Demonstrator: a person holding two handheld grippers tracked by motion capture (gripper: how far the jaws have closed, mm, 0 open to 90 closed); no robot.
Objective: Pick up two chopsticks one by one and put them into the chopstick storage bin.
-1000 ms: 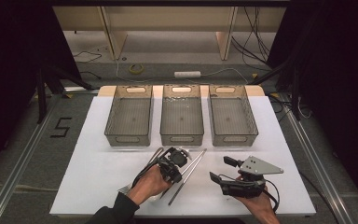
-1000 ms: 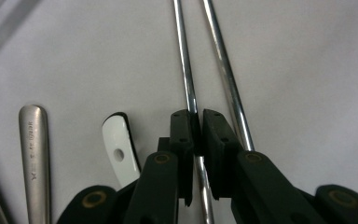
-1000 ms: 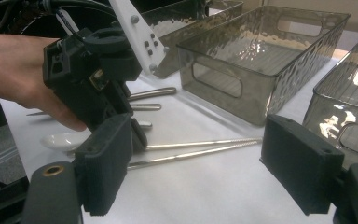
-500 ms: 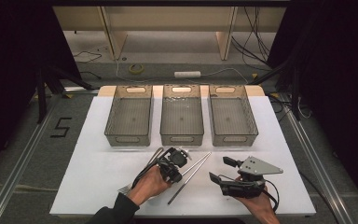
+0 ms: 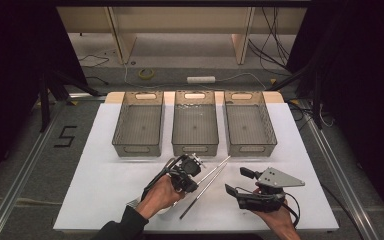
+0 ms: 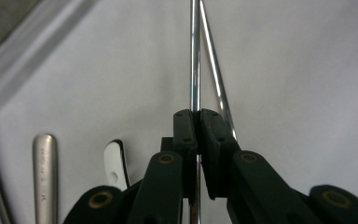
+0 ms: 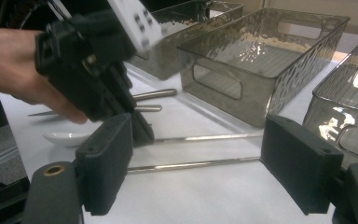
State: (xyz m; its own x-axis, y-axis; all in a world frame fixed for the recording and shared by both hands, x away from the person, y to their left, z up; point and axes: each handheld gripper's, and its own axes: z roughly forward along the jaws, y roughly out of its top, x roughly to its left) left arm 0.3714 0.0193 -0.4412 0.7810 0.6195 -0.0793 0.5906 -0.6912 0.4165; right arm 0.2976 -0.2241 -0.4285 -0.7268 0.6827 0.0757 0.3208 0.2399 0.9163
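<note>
The white surface (image 5: pixel 105 190) carried three clear bins (image 5: pixel 195 127) in a row along its far half, with open room between them and the near edge. In that room the left claw (image 6: pixel 196 122) was clenched on one metal chopstick (image 6: pixel 195 70), the second chopstick (image 6: pixel 216 79) lying just beside it and crossing near the tips. The right claw (image 7: pixel 196 158) hung released, jaws wide, near the front edge. Spoon handles (image 6: pixel 44 172) lay left of the left claw.
</note>
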